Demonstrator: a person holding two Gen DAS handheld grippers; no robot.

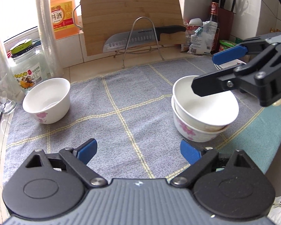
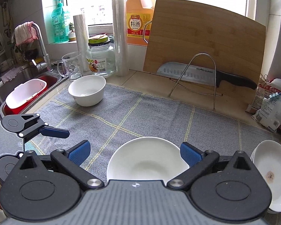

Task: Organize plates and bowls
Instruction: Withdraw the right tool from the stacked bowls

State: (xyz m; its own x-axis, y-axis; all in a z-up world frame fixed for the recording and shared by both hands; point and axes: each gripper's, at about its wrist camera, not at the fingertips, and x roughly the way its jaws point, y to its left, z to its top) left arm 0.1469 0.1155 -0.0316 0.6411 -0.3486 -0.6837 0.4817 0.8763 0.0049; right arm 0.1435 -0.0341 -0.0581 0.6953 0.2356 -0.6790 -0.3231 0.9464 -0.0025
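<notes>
Two white flowered bowls [image 1: 204, 116] sit stacked at the right of the grey checked cloth [image 1: 121, 97]. My right gripper [image 1: 204, 72] hovers open just above the top bowl [image 2: 146, 159], whose rim lies between and below the blue pads without being pressed. A single white bowl [image 1: 46, 101] stands at the cloth's far left, also seen as the bowl [image 2: 87, 91] near the sink. My left gripper [image 1: 138, 152] is open over bare cloth with nothing between its fingers [image 2: 54, 131]. A stack of white plates [image 2: 269, 174] rests at the right edge.
A cutting board [image 2: 202, 43] and a knife [image 2: 206, 74] on a wire rack stand at the back. A glass jar [image 2: 101, 60], mug [image 2: 72, 67], cup sleeves and an orange bottle [image 2: 140, 15] line the back left. The sink [image 2: 26, 93] holds a red tub; bags [image 2: 271, 110] crowd the right.
</notes>
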